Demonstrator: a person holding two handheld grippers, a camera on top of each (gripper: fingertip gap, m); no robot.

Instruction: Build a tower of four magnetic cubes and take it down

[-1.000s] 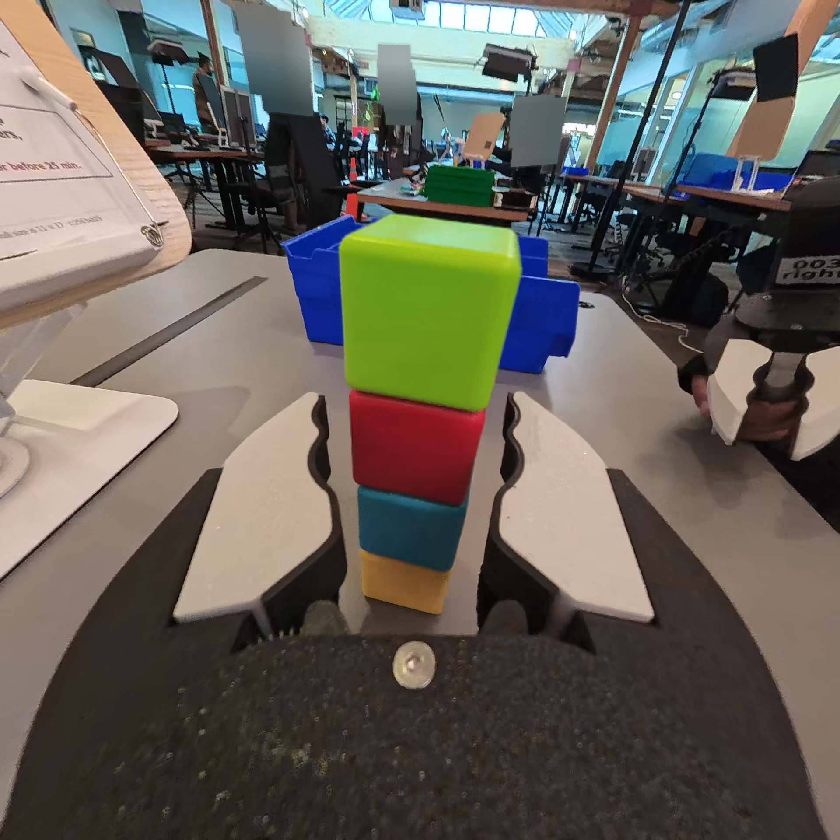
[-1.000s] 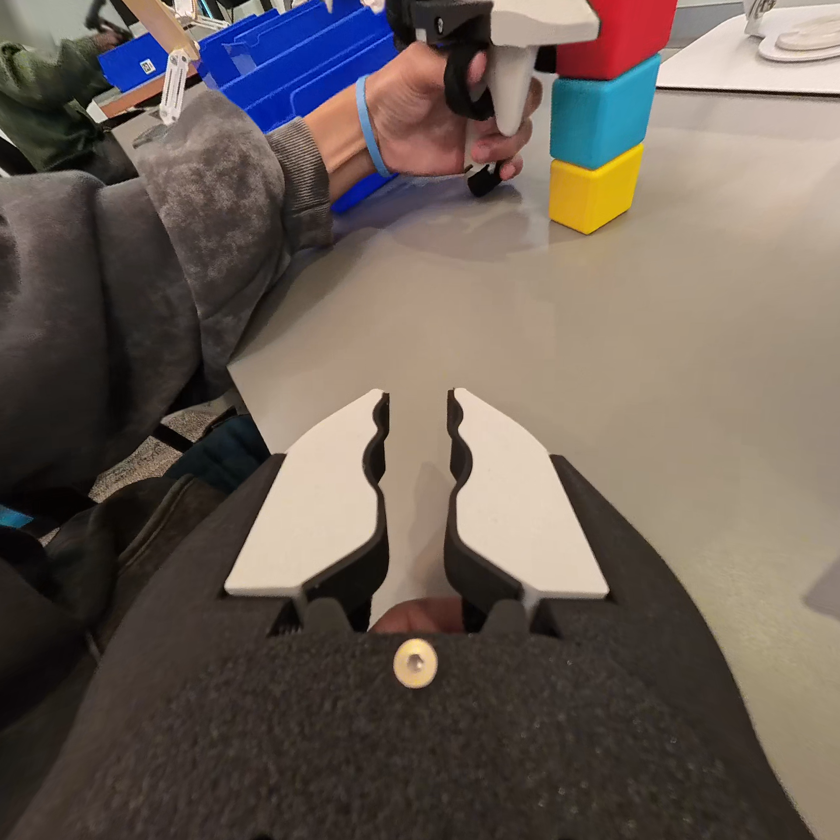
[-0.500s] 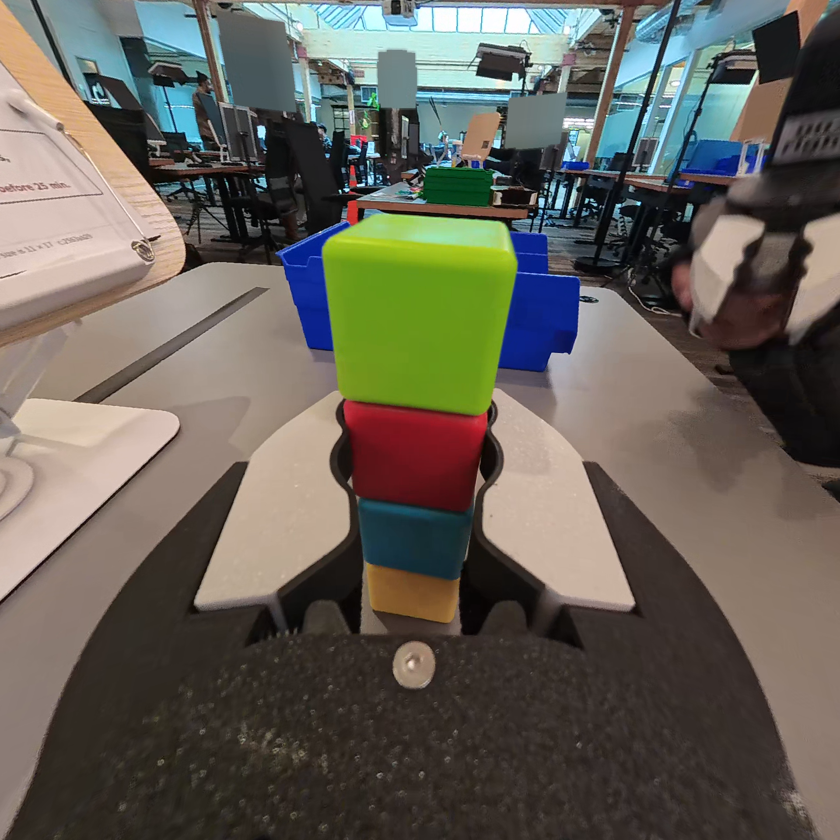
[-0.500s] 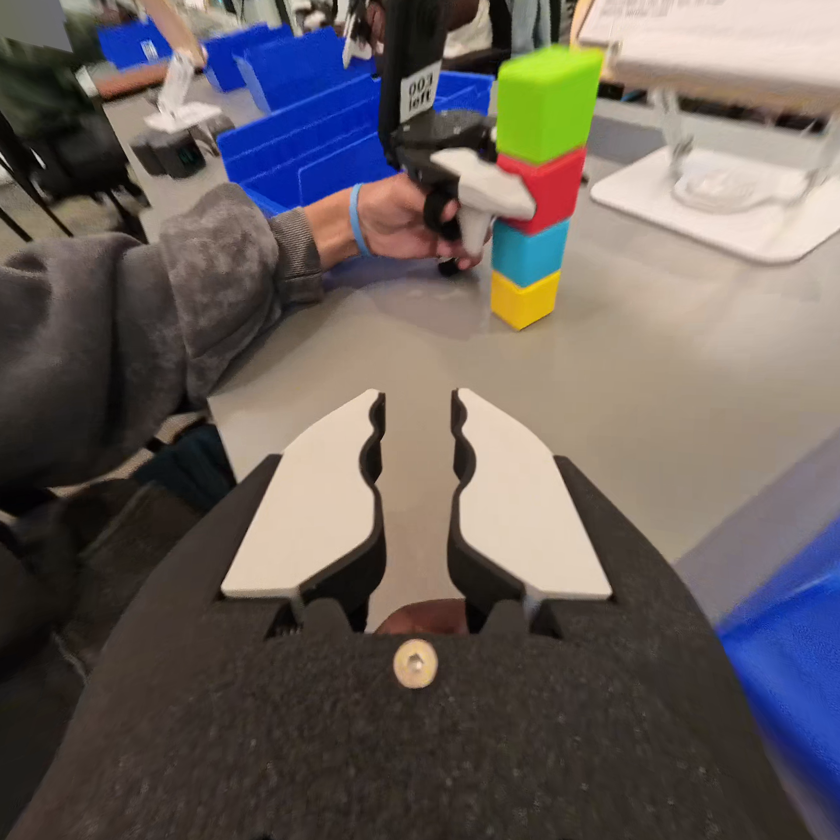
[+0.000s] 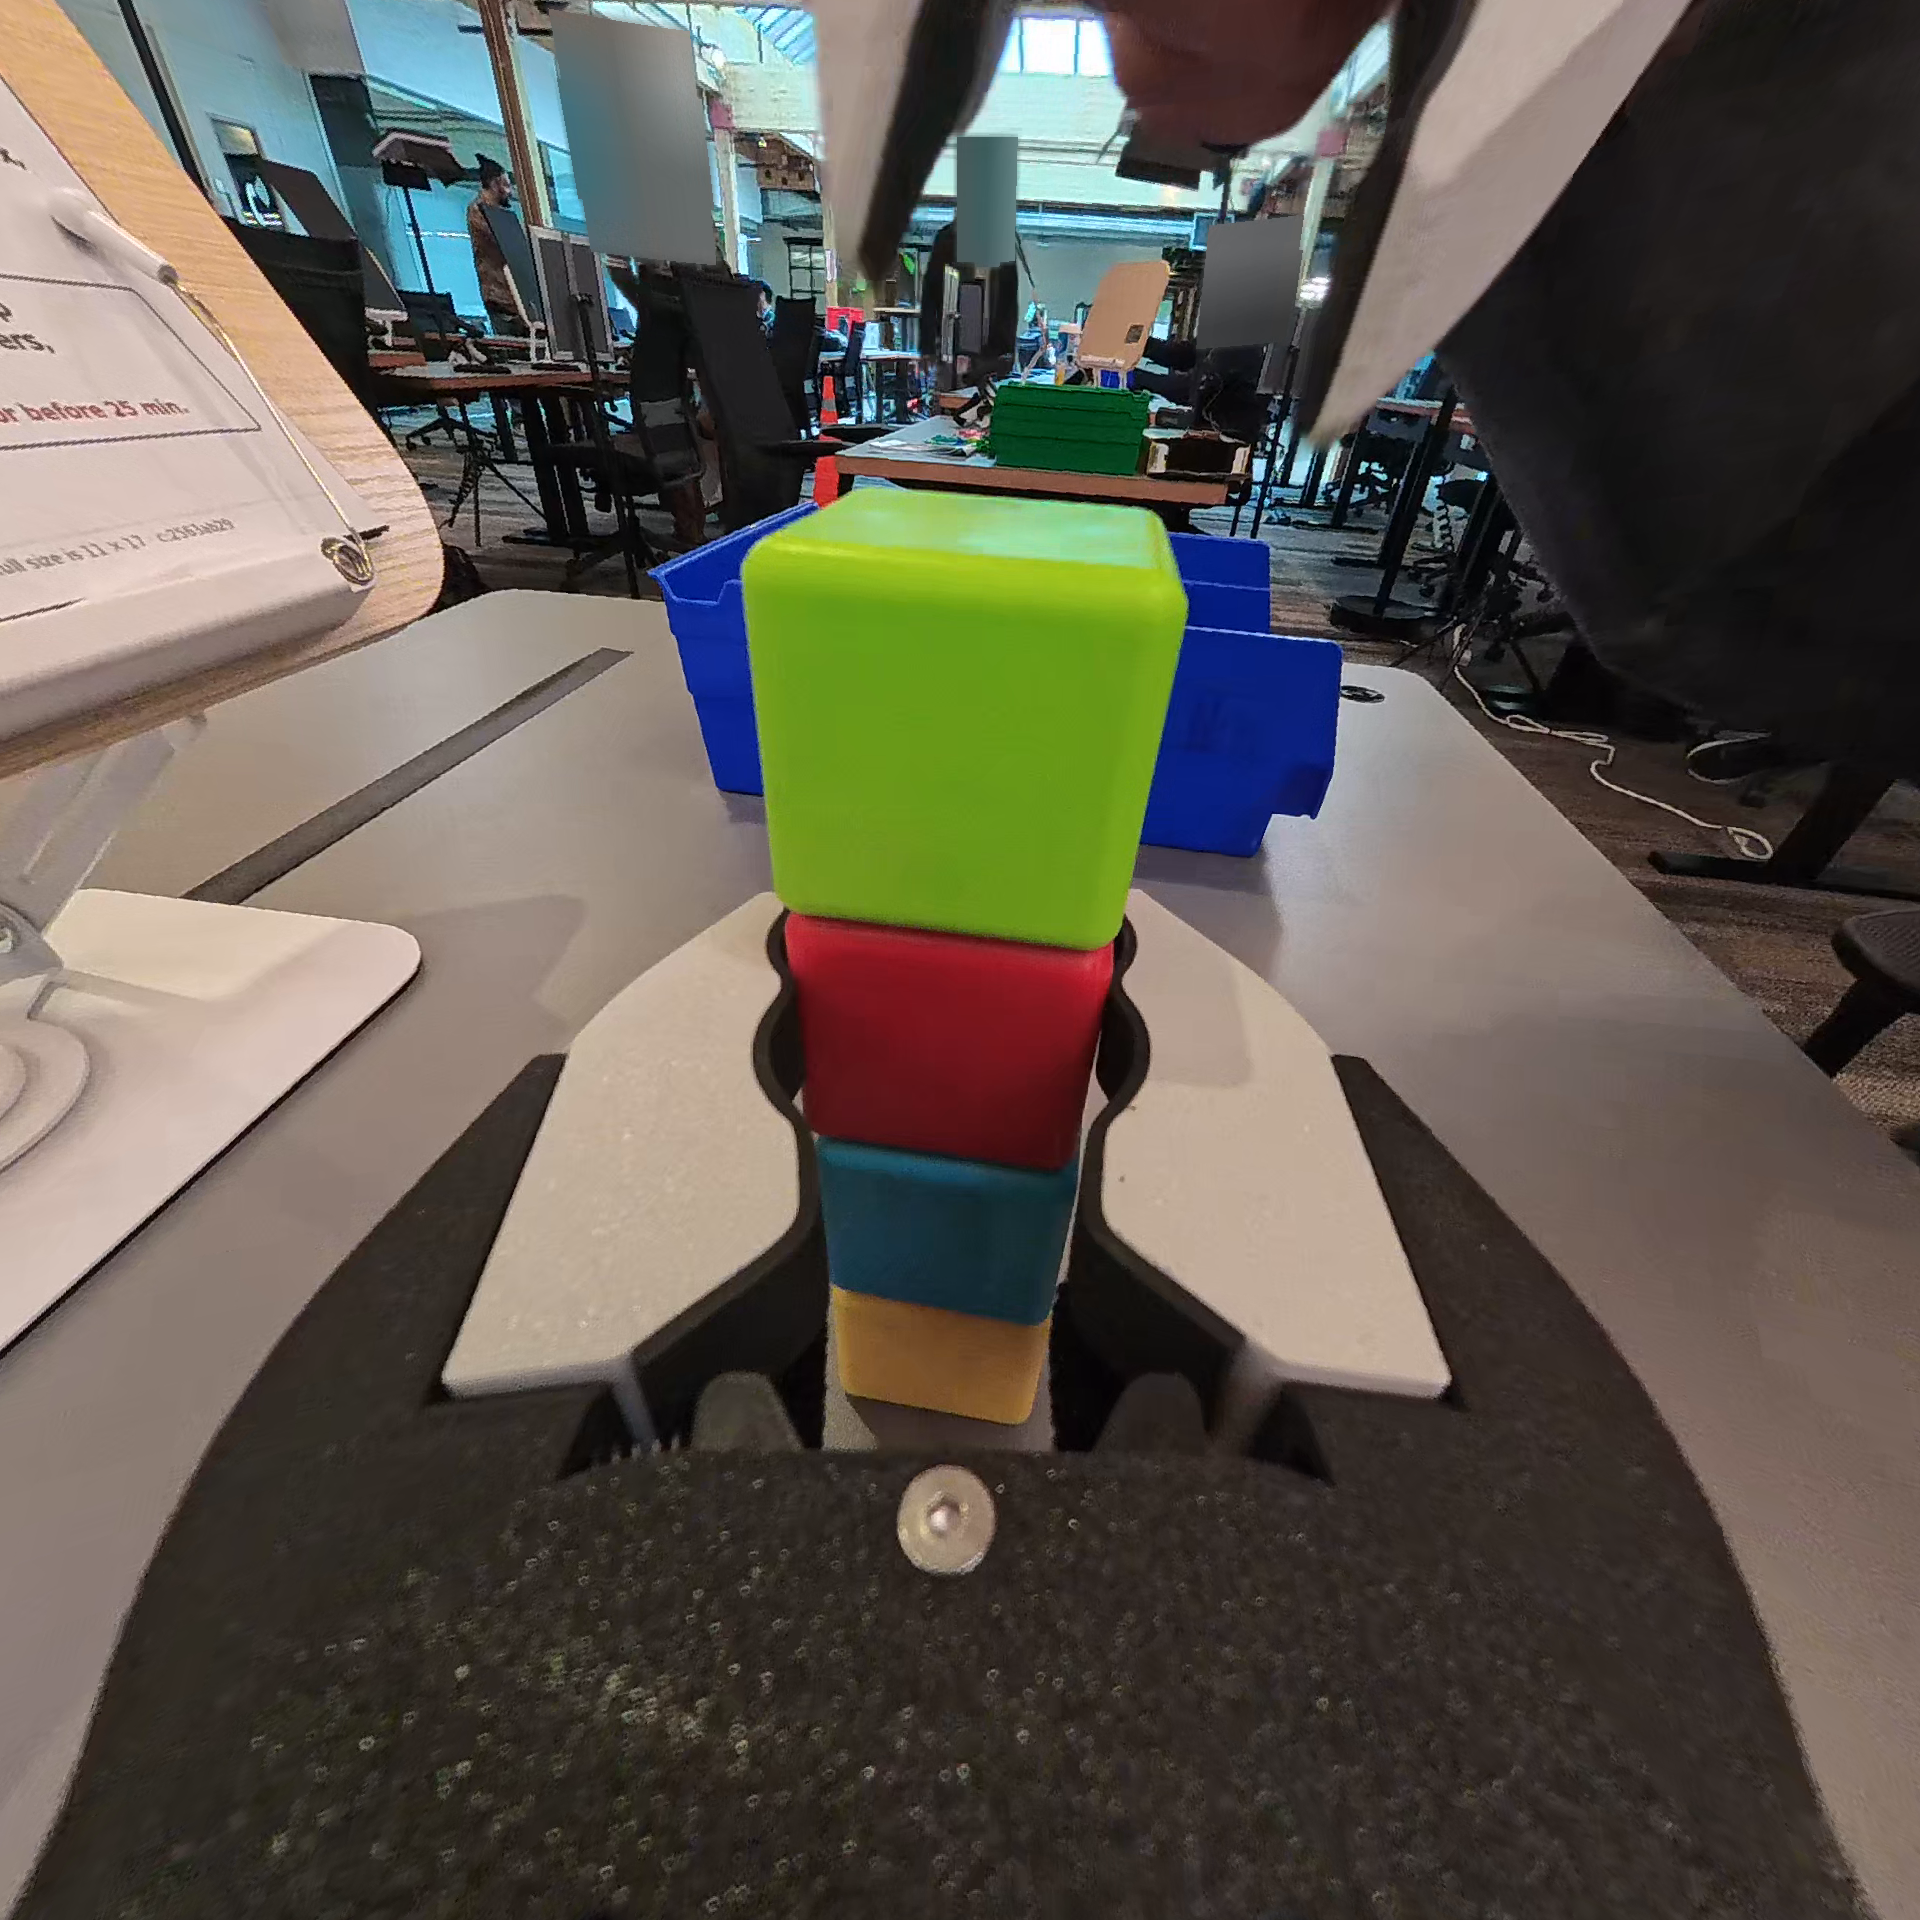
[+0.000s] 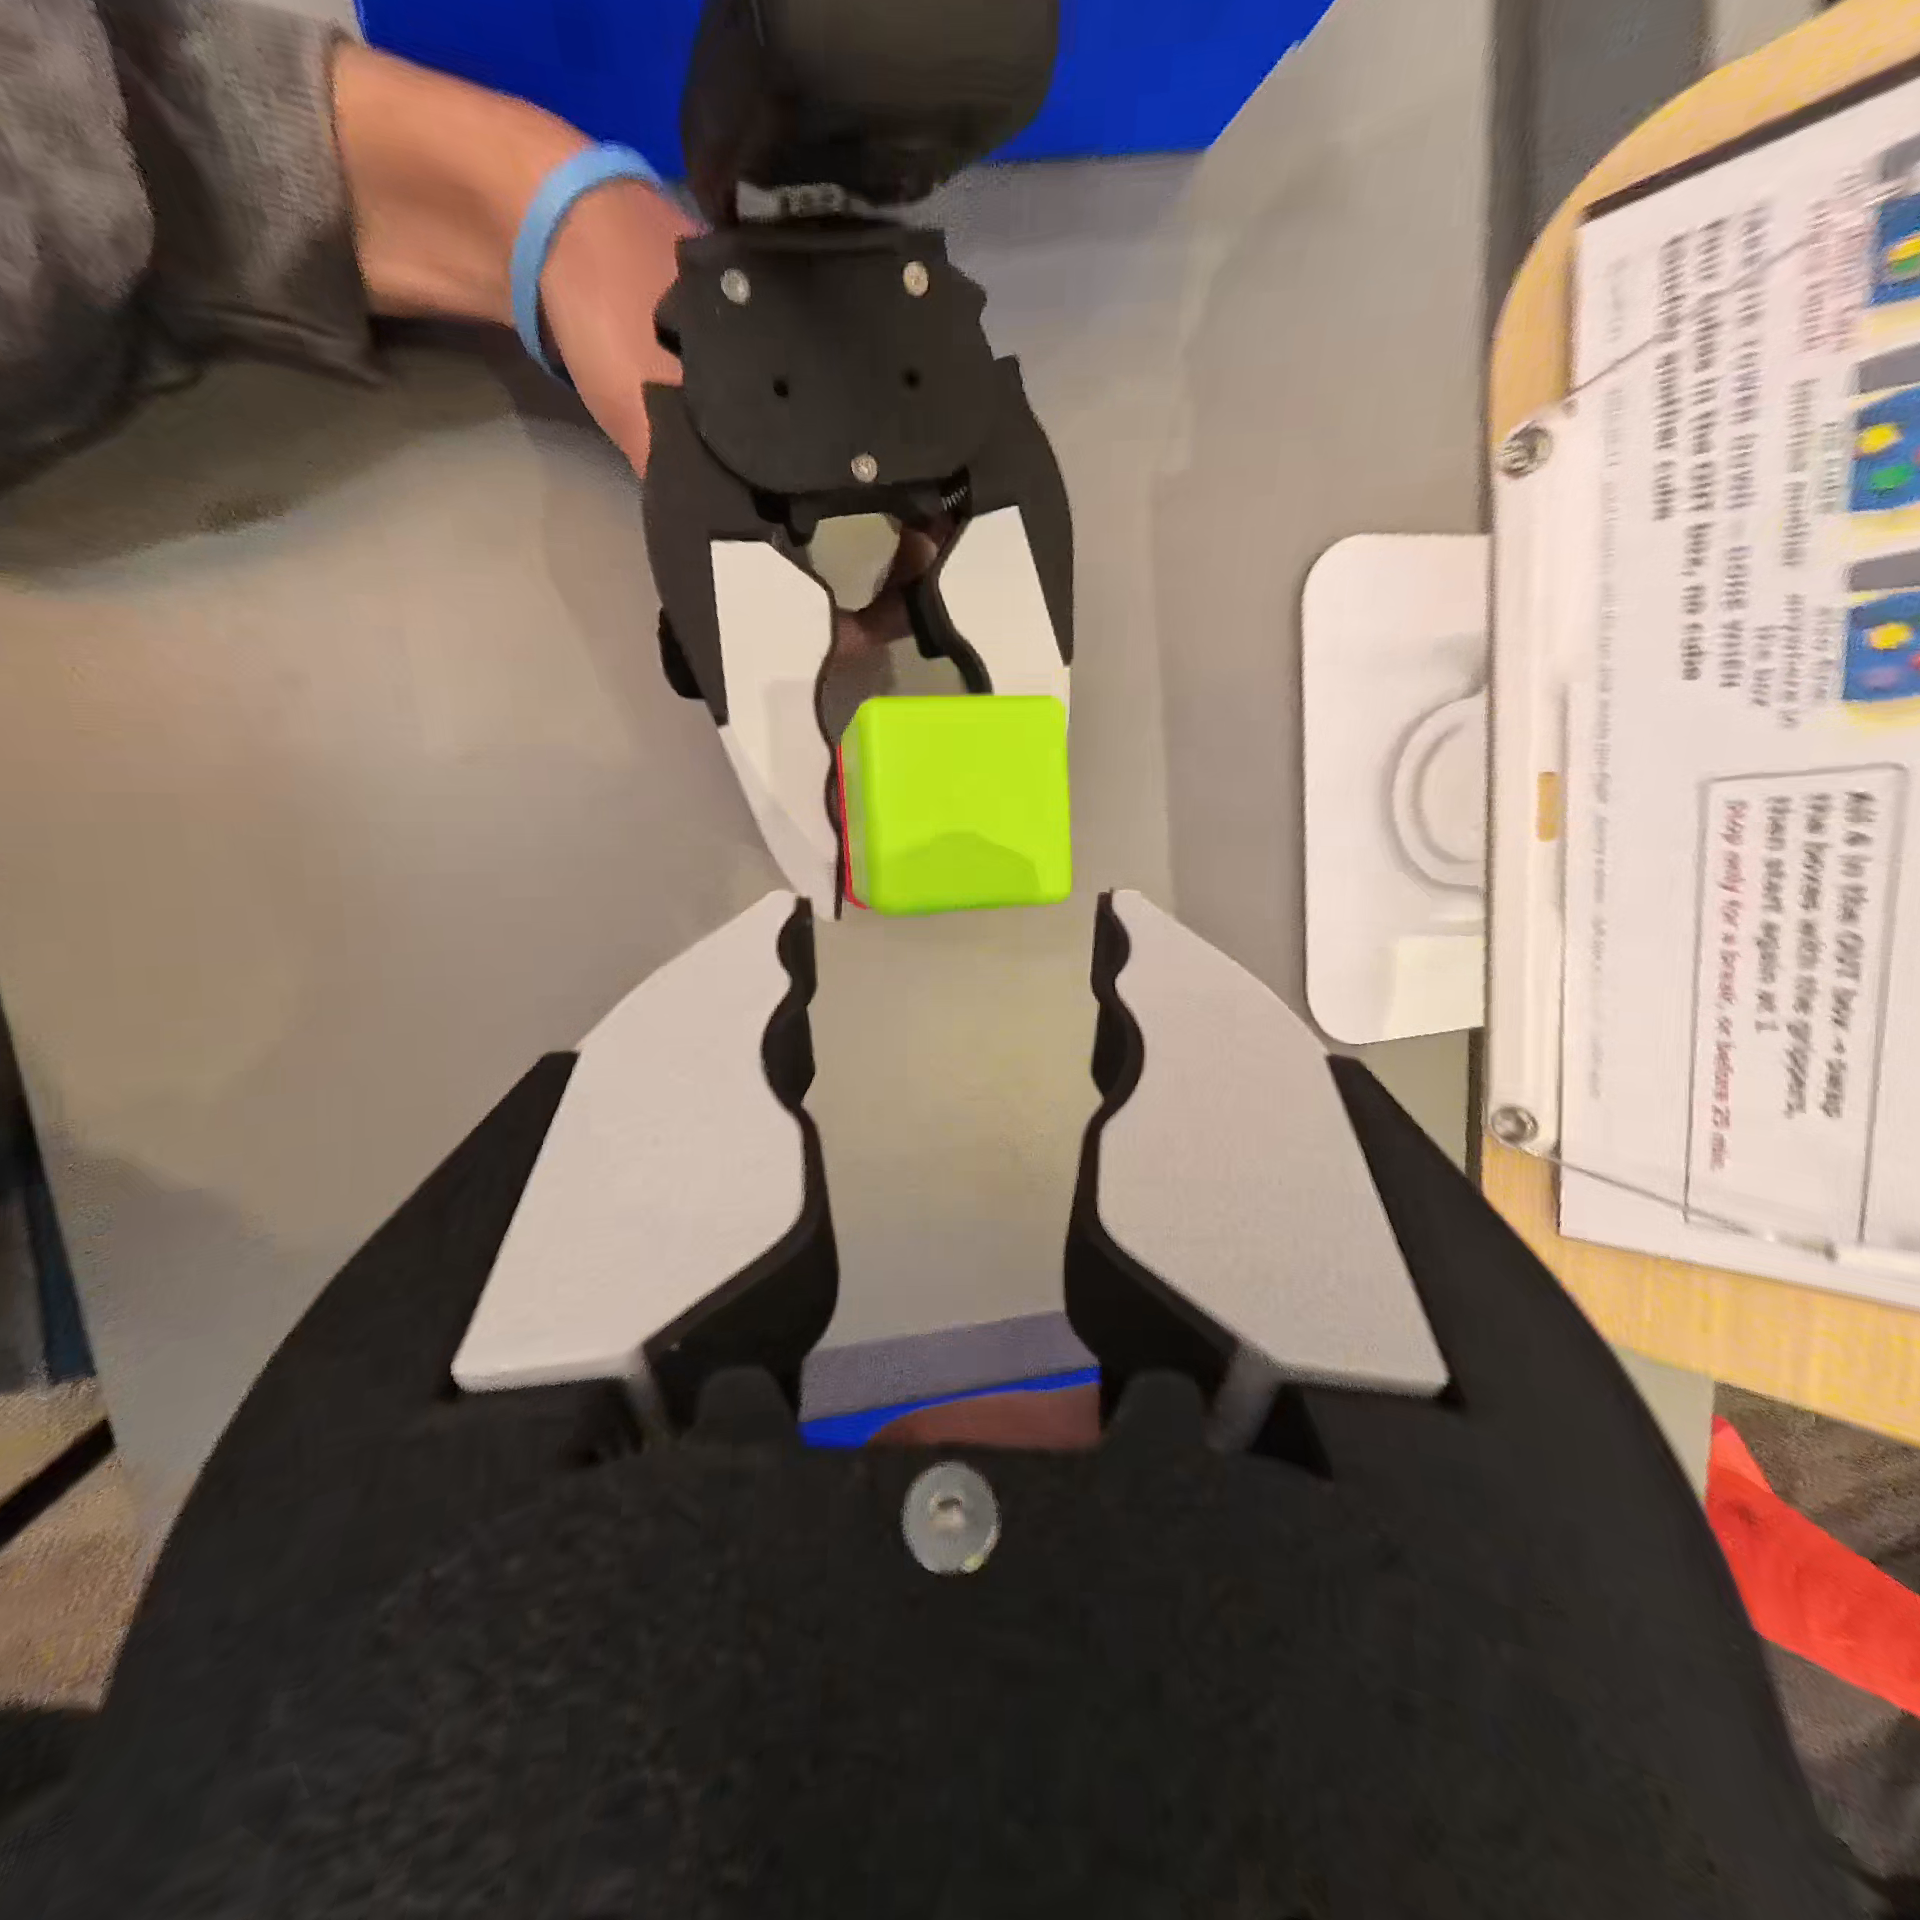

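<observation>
- While the four-cube tower stands complete on the grey counter (image 5: 1455, 1039), the left claw (image 5: 948, 1049) is pressed in on the red cube (image 5: 945, 1039), second from the top, one finger on each side face.
- Above the red cube sits the lime-green cube (image 5: 961, 717); below it are the teal cube (image 5: 945, 1231) and, on the counter, the yellow cube (image 5: 940, 1356).
- The right claw (image 6: 948, 997) hangs directly above the green cube (image 6: 956, 800), pointing down, its fingers spread a little wider than the cube and not touching it.
- Judged from this, the takedown is about to start with the green cube coming off.
- Risk: the magnets may hold the green cube to the red, so a straight pull could drag the whole tower up or tip it if the left claw's pinch slips.
- Risk: the spread fingers clear the cube only narrowly; an off-centre descent could strike its top edge and shove the tower sideways.
- Risk: a skewed closure might twist the green cube and shear the stack below.
- Behind the tower, blue plastic bins (image 5: 1236, 727) rest on the counter; their insides are hidden, so their contents cannot be told.
- Left of the tower stands an instruction sheet holder (image 5: 156, 499) on a white base (image 5: 208, 997).
</observation>
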